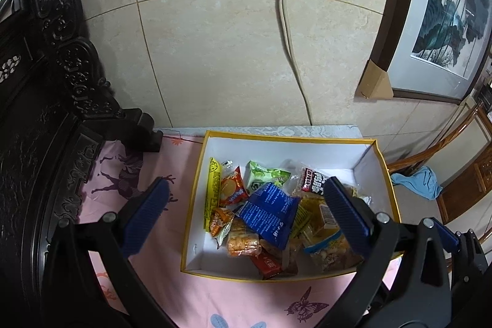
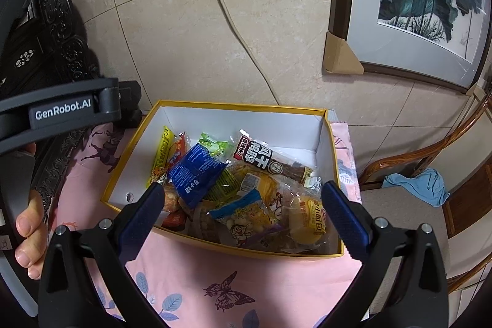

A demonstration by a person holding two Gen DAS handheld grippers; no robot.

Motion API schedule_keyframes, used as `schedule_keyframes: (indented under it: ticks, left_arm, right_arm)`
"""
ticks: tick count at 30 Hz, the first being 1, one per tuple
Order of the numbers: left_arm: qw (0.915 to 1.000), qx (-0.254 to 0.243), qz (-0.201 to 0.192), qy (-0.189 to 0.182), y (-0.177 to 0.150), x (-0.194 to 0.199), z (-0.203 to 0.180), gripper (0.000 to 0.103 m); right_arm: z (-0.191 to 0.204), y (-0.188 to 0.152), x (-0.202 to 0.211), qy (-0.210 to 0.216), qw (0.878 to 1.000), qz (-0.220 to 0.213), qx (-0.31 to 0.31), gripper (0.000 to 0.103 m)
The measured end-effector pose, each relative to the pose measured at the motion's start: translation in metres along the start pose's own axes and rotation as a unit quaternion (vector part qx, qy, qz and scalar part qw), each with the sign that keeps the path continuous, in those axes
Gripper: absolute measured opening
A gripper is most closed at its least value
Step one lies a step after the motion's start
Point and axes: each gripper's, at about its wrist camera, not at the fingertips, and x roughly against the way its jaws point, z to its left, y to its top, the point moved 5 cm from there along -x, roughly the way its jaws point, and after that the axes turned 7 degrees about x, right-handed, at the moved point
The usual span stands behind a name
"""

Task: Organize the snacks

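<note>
Hovered near the box (image 2: 221, 249) of snacks (image 2: 196, 174), both grippers (image 1: 246, 205) (image 2: 243, 214) spread wide, empty. Best taken singly, top packet first.

Snack packets (image 2: 196, 174) were glossy crinkled plastic film; the box (image 1: 338, 152) matt white card, yellow-edged. Tablecloth (image 2: 246, 282) was soft pink printed cloth. Finger pads (image 1: 344, 211) ribbed blue rubbery, arms matt black plastic.

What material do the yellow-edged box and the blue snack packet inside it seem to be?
The box looks like matte cardboard: thin, flat white walls with folded corners. The blue snack packet seems to be glossy plastic film, as it is creased and catches light.
</note>
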Motion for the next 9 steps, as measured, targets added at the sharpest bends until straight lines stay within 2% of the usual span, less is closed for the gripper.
schedule_keyframes:
  ticks: [2,9]
  left_arm:
    - [0.9999,-0.003,0.008,-0.009,-0.0010,-0.0014,-0.0017,0.101]
    - [0.9999,0.006,0.012,0.005,-0.0027,-0.0034,0.0015,0.101]
  right_arm:
    - [0.0003,-0.0002,0.0001,0.000,1.000,0.000,0.001,0.102]
    - [0.0001,-0.0005,0.0008,-0.002,1.000,-0.002,0.000,0.102]
